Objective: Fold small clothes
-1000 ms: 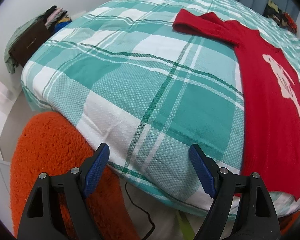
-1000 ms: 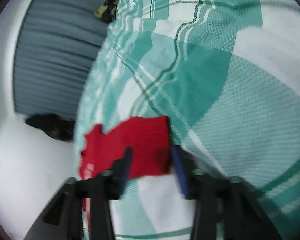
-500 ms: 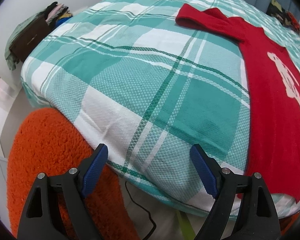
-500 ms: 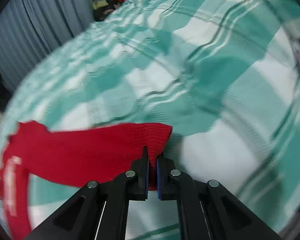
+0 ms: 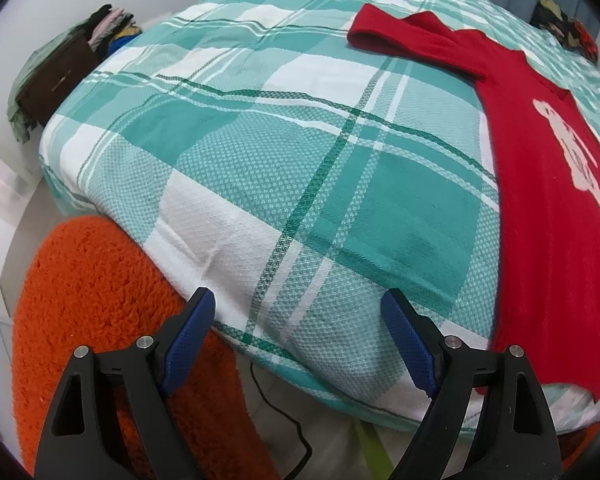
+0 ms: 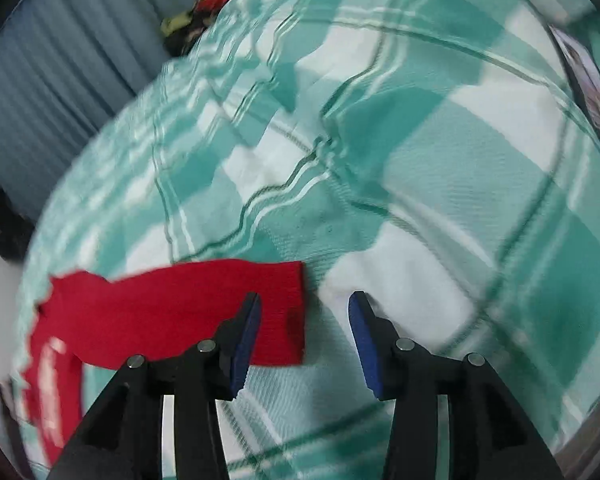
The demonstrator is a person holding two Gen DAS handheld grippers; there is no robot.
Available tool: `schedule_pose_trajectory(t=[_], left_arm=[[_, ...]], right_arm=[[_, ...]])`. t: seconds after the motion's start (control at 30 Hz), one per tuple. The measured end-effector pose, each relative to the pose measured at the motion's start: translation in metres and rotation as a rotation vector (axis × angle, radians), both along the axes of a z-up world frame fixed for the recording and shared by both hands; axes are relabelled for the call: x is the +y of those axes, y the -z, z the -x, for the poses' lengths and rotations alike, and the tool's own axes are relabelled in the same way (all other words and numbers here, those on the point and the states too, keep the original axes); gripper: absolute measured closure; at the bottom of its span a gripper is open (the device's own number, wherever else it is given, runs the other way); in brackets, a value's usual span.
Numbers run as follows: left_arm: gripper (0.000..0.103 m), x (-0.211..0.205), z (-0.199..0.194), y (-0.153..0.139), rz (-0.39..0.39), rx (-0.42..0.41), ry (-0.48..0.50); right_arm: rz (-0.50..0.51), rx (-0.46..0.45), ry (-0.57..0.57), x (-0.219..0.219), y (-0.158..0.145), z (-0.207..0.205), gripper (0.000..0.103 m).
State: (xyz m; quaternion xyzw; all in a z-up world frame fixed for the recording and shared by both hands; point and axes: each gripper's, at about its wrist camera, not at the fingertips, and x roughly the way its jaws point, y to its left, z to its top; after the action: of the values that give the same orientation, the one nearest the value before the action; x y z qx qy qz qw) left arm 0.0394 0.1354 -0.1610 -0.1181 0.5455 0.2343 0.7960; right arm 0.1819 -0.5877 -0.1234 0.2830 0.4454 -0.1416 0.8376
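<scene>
My left gripper (image 5: pixel 298 316) hangs over the near edge of the bed (image 5: pixel 228 184), its blue pads spread wide with only the teal-and-white checked cover between them, nothing pinched. A red sweater (image 5: pixel 540 208) lies flat along the bed's right edge, one sleeve stretched toward the far side, a pale figure on its chest. Below the bed's near left corner sits a shaggy orange rug (image 5: pixel 92 312), and a thin black cable (image 5: pixel 284 420) trails on the floor. By the far left corner stands a dark cabinet (image 5: pixel 56 80) with clothes piled on it.

Red sweater (image 5: pixel 548 208) runs off the left-wrist frame's right edge; right-wrist view motion-blurred
</scene>
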Motion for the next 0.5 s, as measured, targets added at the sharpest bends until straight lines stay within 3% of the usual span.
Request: schedule_pose_trajectory(t=[0.17,0.23,0.33,0.37,0.4,0.5], left_arm=[[0.016,-0.001,-0.001,0.000,-0.007,0.000,0.003],[0.016,-0.001,0.000,0.000,-0.004,-0.001,0.004],[0.015,-0.001,0.001,0.000,-0.003,0.006,0.009],[0.015,-0.002,0.001,0.000,-0.004,0.009,0.009],[0.014,-0.002,0.001,0.000,-0.004,0.012,0.011],[0.014,-0.002,0.004,-0.001,-0.002,0.012,0.014]], right_arm=[[-0.426,0.009,0.010,0.007,0.031,0.003,0.062],[-0.479,-0.017,0.015,0.015,0.037,-0.003,0.069],[-0.384,0.003,0.004,0.028,0.040,-0.020,0.077],[-0.292,0.045,0.021,0.029,0.043,-0.023,0.093],[-0.230,0.078,0.042,0.027,0.044,-0.022,0.099],[-0.093,0.115,0.089,0.025,0.033,-0.007,0.097]])
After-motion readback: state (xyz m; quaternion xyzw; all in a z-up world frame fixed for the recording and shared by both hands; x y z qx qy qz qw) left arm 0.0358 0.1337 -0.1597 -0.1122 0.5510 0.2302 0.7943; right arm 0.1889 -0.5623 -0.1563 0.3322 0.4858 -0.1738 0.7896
